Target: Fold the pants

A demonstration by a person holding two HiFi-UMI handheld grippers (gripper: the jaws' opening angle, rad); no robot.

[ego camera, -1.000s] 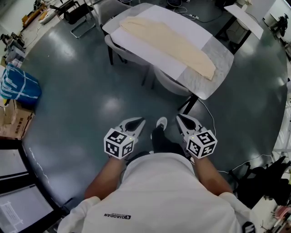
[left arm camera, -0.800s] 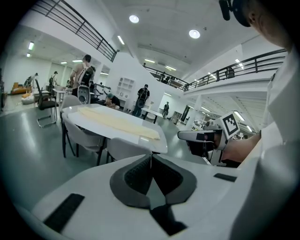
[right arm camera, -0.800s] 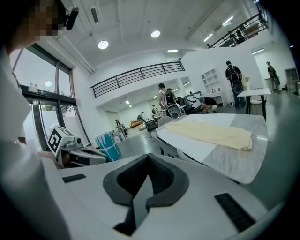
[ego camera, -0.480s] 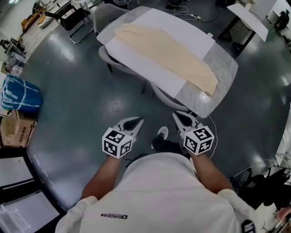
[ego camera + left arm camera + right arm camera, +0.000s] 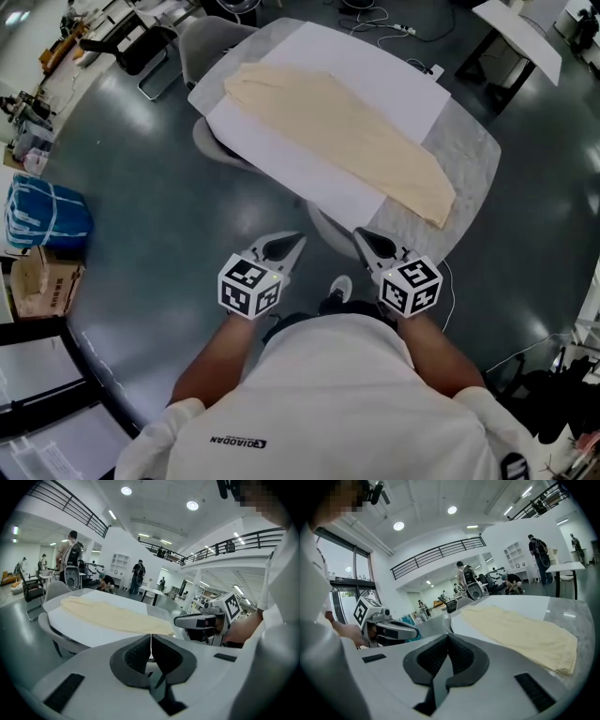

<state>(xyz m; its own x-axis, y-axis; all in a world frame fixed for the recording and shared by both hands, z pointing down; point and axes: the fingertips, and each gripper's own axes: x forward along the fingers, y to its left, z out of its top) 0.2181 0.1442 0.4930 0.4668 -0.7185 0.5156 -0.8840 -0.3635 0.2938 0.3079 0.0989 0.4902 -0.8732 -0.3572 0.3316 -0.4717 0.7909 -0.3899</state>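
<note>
Cream pants (image 5: 347,136) lie stretched out lengthwise on a white sheet (image 5: 281,155) that covers most of a grey table (image 5: 472,159). I hold both grippers low in front of me, short of the table's near edge. The left gripper (image 5: 296,240) is shut and holds nothing. The right gripper (image 5: 360,235) is also shut and empty, close to the table's near corner. In the left gripper view the pants (image 5: 112,616) lie ahead, beyond the closed left gripper (image 5: 151,643), and the other gripper shows at the right. In the right gripper view the pants (image 5: 520,630) spread to the right of the closed right gripper (image 5: 447,641).
Grey chairs (image 5: 211,150) are tucked under the table's near side. A blue bag (image 5: 47,211) and a cardboard box (image 5: 42,281) sit on the floor at the left. Another white table (image 5: 520,33) stands at the top right. Several people stand far back in the hall.
The table and pants have come nearer and lower in the head view as I walked toward them. Both grippers travelled along, still shut.
</note>
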